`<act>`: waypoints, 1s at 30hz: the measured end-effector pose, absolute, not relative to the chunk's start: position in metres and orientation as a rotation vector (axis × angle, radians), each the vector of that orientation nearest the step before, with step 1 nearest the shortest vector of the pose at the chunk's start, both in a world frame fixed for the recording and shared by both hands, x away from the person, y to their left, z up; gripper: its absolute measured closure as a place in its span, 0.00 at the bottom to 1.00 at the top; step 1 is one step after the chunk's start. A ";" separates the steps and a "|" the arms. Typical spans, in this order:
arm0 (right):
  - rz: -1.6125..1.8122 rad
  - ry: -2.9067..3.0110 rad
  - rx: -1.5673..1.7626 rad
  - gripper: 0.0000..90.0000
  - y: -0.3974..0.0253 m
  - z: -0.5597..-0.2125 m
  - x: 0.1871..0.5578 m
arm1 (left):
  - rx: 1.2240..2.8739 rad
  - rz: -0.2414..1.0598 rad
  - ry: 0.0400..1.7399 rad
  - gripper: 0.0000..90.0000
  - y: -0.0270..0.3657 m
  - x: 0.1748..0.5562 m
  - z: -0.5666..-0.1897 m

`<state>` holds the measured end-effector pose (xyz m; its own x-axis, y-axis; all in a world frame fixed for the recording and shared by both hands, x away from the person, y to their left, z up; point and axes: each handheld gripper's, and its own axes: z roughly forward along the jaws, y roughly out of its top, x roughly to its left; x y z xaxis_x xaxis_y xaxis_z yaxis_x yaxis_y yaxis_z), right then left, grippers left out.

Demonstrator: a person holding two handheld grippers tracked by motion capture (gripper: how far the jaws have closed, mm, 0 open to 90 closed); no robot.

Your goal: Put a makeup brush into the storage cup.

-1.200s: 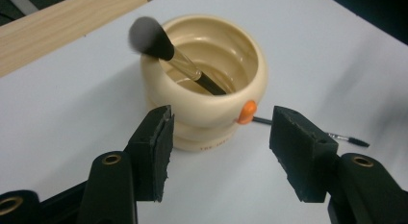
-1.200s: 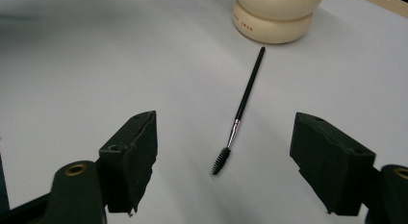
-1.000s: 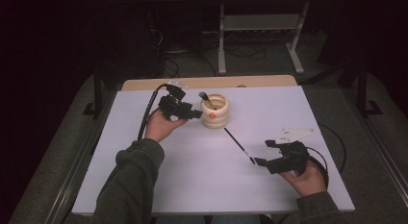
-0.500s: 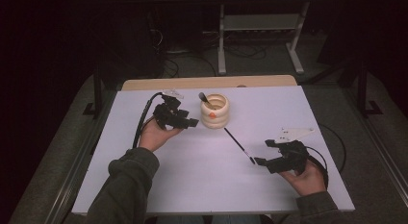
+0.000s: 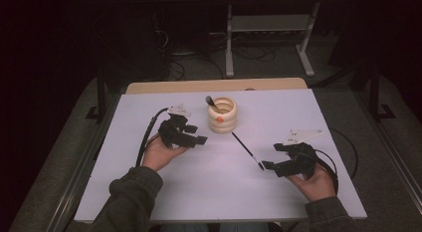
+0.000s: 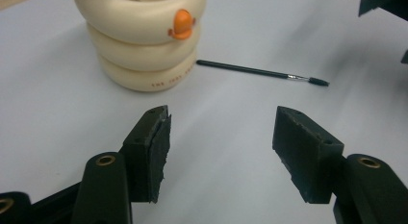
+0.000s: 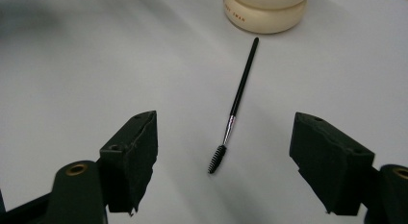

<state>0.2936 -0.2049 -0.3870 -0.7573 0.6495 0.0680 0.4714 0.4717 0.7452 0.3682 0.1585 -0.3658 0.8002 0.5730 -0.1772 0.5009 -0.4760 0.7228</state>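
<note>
High view: we see the mascara brush point(image 5: 246, 151) lying flat on the bench point(image 5: 318, 117), between the ringed cream holder point(image 5: 222, 115) near the far edge and our right gripper point(image 5: 267, 166). Both the right gripper and the left gripper point(image 5: 199, 140) stand apart, holding nothing.

On the white rectangular tabletop point(image 5: 149, 192), toward the far edge near the middle: a cream ringed ceramic holder point(image 5: 222, 115), with a dark-handled tool point(image 5: 213, 103) standing in it. Just right of and nearer than the holder, flat on the tabletop: a thin black spoolie brush point(image 5: 246, 150), bristle end toward the near right. Left of the holder: the left gripper point(image 5: 191, 137). At the brush's bristle end: the right gripper point(image 5: 271, 166).
</note>
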 end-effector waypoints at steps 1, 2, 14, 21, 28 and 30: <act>1.157 2.495 0.967 0.27 -0.205 -0.387 0.294 | 2.165 0.112 0.790 0.42 0.159 0.368 -0.366; 1.150 2.498 0.978 0.28 -0.204 -0.386 0.295 | 2.174 0.125 0.773 0.42 0.159 0.363 -0.368; 1.069 2.554 1.076 0.31 -0.194 -0.384 0.313 | 2.170 0.126 0.771 0.41 0.168 0.337 -0.379; 1.031 2.568 1.089 0.35 -0.182 -0.374 0.324 | 2.172 0.128 0.751 0.41 0.168 0.325 -0.382; 0.998 2.601 1.088 0.37 -0.166 -0.372 0.340 | 2.190 0.131 0.732 0.40 0.172 0.316 -0.397; 0.987 2.610 1.096 0.37 -0.165 -0.372 0.342 | 2.191 0.139 0.724 0.40 0.173 0.314 -0.397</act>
